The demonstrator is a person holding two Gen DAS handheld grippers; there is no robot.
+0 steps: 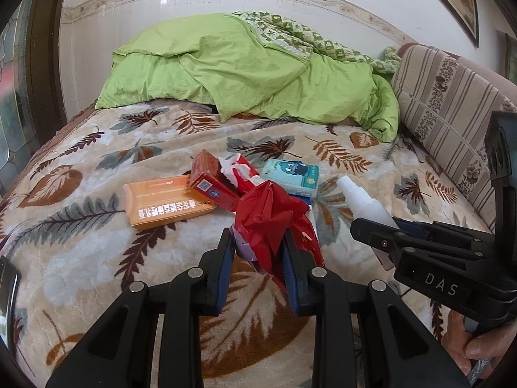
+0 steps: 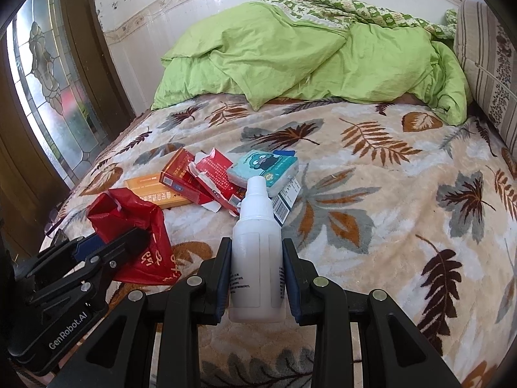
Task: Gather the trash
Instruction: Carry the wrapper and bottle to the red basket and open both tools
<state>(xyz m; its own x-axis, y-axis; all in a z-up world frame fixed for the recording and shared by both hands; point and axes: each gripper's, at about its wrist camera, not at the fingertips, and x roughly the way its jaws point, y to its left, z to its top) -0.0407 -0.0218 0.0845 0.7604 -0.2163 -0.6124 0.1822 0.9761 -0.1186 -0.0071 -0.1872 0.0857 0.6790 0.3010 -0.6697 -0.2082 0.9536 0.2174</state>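
Your left gripper (image 1: 260, 245) is clamped on the crumpled red plastic bag (image 1: 268, 216) and your right gripper (image 2: 257, 258) on the white spray bottle (image 2: 257, 245), with the orange box (image 1: 168, 202), torn red cartons (image 1: 219, 177) and blue tissue pack (image 1: 290, 176) lying just ahead on the leaf-patterned blanket (image 1: 80, 242).

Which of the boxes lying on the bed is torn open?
The red box in the middle, ripped with white ragged edges showing. The orange box and the darker red carton beside it look whole.
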